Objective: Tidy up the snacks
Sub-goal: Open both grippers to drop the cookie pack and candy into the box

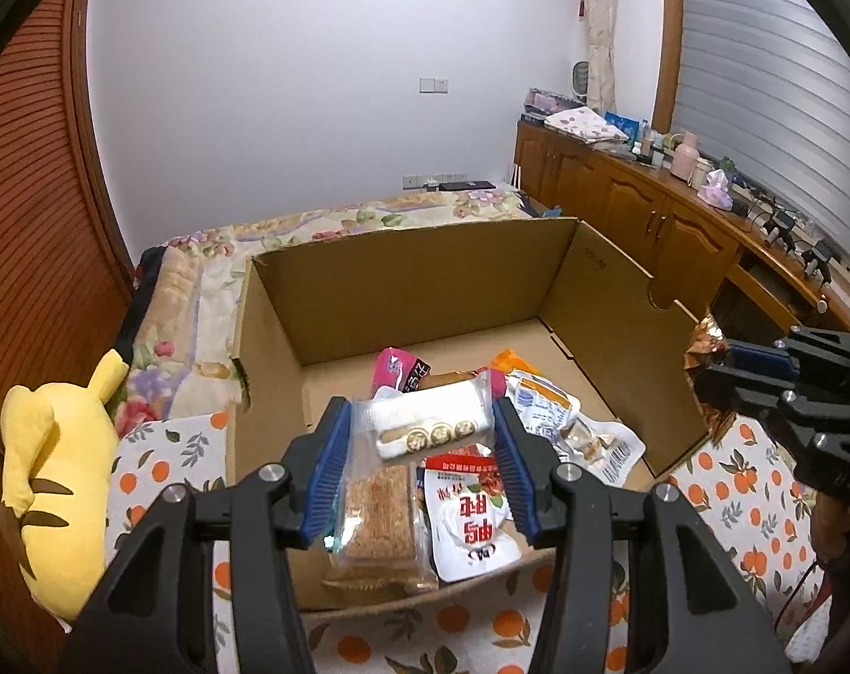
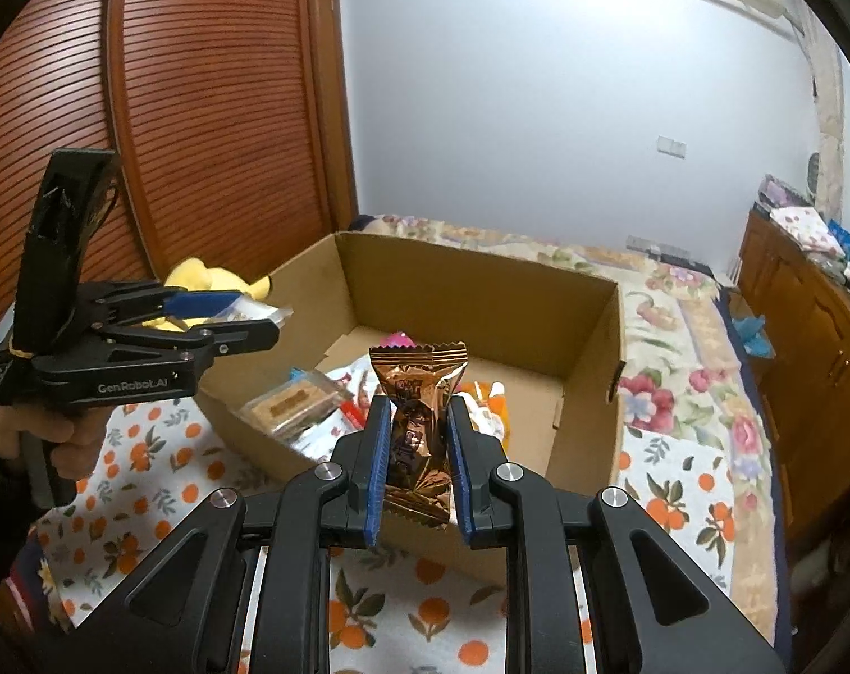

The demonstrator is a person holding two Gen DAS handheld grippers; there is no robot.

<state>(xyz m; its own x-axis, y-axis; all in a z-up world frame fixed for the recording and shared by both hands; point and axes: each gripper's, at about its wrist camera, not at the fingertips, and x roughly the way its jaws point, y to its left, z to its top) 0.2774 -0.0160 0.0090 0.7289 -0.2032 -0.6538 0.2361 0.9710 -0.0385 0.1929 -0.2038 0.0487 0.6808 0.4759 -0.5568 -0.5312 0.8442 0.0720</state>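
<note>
Left wrist view: my left tool (image 1: 422, 452) is clamped on a clear-wrapped white wafer pack (image 1: 433, 424), pads pressing both ends, held above the near end of the box (image 1: 414, 281). Under it, in the box: a brown bar (image 1: 377, 522), a red/white pouch (image 1: 473, 517), a pink pack (image 1: 400, 369), an orange one, plus other white wrappers to the right. Far half of the box floor is bare cardboard. My right tool (image 1: 722, 362) shows at the right edge w/ a crinkly bronze wrapper in it, just outside the box's right wall. Yellow plush (image 1: 60, 466) lies left of the box on the bed.

Right wrist view: right tool (image 2: 419, 438) is closed on a bronze candy bag (image 2: 416, 421), upright, gripped around its middle, hanging over the near box rim. Left tool (image 2: 228, 314) is off to the left, above the box's left wall, w/ the wafer pack's end poking out past its tip.

Step, as I read it: both snacks are picked up and on their way into the box, not yet placed. Next move prob. calls for lowering each over free cardboard, wafer to the left, candy to the right, then spreading the pads so each drops flat w/o landing on the pile.
</note>
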